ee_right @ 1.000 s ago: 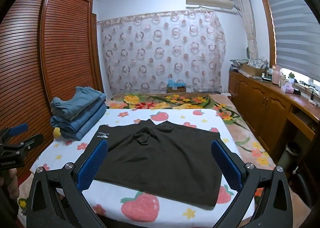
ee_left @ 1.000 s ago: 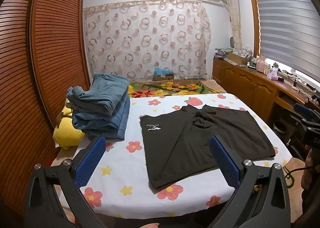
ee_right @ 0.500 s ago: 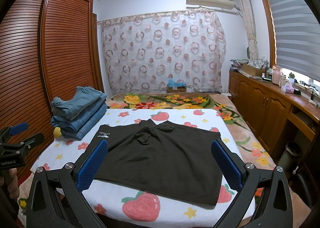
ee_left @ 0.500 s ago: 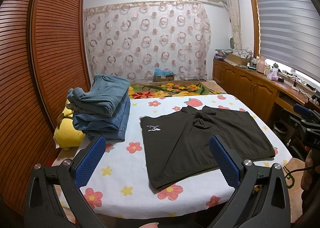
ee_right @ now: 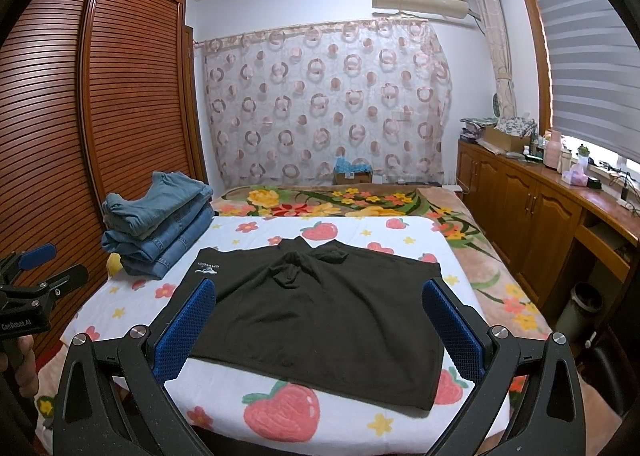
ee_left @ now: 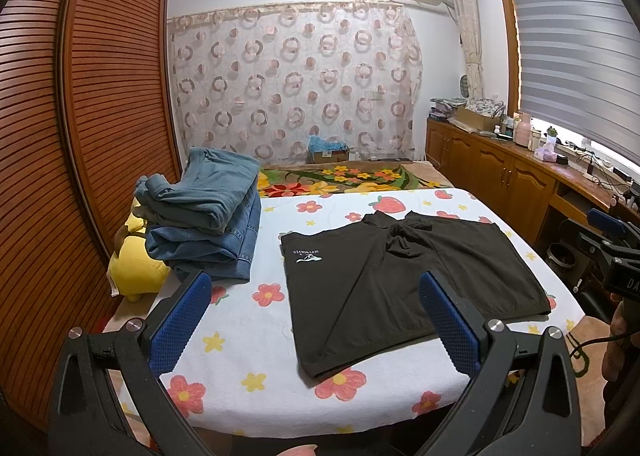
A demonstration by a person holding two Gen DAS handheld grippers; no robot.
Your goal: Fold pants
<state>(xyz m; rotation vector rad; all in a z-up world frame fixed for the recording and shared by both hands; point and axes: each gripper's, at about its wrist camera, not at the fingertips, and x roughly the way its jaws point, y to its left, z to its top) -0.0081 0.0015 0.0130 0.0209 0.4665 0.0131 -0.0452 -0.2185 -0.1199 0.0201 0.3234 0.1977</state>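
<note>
Dark pants (ee_left: 400, 280) (ee_right: 320, 308) lie spread flat on the flowered white bed sheet (ee_left: 248, 340) (ee_right: 224, 408), with a small white logo near their left side. My left gripper (ee_left: 316, 320) is open, held off the bed's near-left corner, with nothing between its blue pads. My right gripper (ee_right: 318, 330) is also open, held in front of the bed's near edge, its fingers framing the pants without touching them. The right gripper (ee_left: 612, 252) shows at the right edge of the left wrist view. The left gripper (ee_right: 36, 284) appears at the left of the right wrist view.
A stack of folded jeans (ee_left: 204, 216) (ee_right: 160, 224) sits at the bed's left side over a yellow plush toy (ee_left: 136, 268). A slatted wooden wardrobe (ee_left: 80, 136) stands on the left. Wooden cabinets (ee_right: 532, 208) run along the right under the window. A bin (ee_right: 580, 308) stands on the floor.
Both grippers have edged slightly, with the view barely shifting. The pants and the jeans stack have not moved.
</note>
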